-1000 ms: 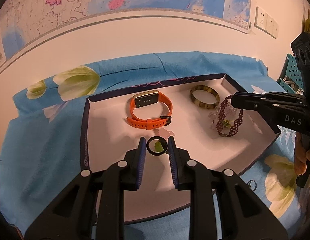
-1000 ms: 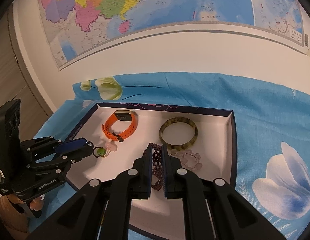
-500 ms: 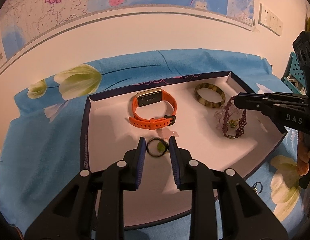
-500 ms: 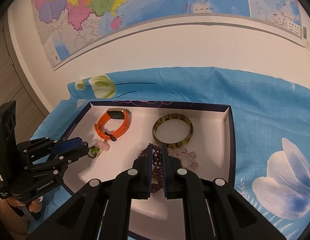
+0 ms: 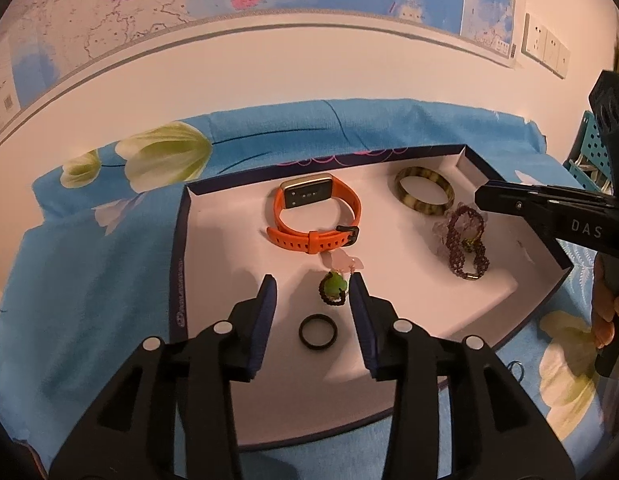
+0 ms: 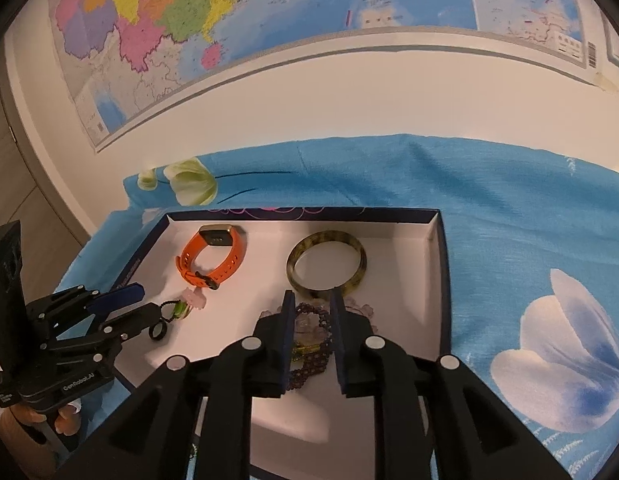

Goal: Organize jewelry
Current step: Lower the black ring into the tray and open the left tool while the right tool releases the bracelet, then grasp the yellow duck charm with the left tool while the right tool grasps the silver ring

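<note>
A white tray with a dark blue rim (image 5: 180, 240) (image 6: 444, 264) lies on a blue flowered cloth. It holds an orange watch (image 5: 315, 236) (image 6: 229, 268), a mottled bangle (image 5: 424, 208) (image 6: 359, 252), a green-bead charm (image 5: 332, 286) (image 6: 180, 309) and a purple beaded bracelet (image 5: 467, 256) (image 6: 309, 372). A black ring (image 5: 317, 331) (image 6: 157, 330) lies flat on the tray floor between the fingers of my left gripper (image 5: 312, 280) (image 6: 148, 303). Those jaws are opening and do not touch it. My right gripper (image 6: 311, 300) (image 5: 483, 199) straddles the purple bracelet. Its jaws are opening too, and the bracelet rests on the tray.
A pale crystal bracelet (image 6: 361, 307) lies under the purple one. A small metal ring (image 5: 517, 370) sits on the cloth outside the tray's near right corner. A wall with a map rises just behind the table. A person's hand (image 5: 605, 312) grips the right tool.
The left jaws have spread and the black ring has dropped from between them onto the tray floor. The right jaws have parted from the purple bracelet, which now lies slack on the tray.
</note>
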{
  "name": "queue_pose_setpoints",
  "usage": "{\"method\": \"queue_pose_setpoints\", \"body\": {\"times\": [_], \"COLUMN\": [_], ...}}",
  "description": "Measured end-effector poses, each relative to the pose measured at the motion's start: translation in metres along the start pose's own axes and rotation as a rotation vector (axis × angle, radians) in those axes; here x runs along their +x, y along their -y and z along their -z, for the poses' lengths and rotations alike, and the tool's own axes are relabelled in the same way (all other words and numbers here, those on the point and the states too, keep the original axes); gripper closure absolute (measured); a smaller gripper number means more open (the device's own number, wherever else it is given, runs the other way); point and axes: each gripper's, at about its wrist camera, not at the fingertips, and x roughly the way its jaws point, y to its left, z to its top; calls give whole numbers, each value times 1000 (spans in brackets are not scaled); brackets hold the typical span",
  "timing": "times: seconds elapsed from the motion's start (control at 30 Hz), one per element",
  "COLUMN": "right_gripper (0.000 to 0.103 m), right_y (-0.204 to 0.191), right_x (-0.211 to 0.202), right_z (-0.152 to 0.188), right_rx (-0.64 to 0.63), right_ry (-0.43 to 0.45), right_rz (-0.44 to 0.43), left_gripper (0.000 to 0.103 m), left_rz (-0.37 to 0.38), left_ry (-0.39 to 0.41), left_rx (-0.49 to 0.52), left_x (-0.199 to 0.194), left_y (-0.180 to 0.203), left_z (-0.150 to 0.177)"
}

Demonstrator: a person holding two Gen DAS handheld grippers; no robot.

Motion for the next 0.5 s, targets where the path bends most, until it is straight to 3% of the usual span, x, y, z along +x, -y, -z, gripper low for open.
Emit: {"method": "queue_pose_setpoints", "body": {"times": [0.13, 0.5], "right_gripper": [82, 76], "right_y": [-2, -29], "right_x": [-12, -59], "right_z": [3, 35], "right_rx": [-6, -97], "right_ry": [18, 45], "right_rz": [-3, -65], "left_gripper": [61, 55], "left_rz": [-5, 79], "left_ry": [41, 140], "left_rx": [11, 75], "left_x": [-18, -76], "left_y": [2, 20], "left_z": [2, 30]}}
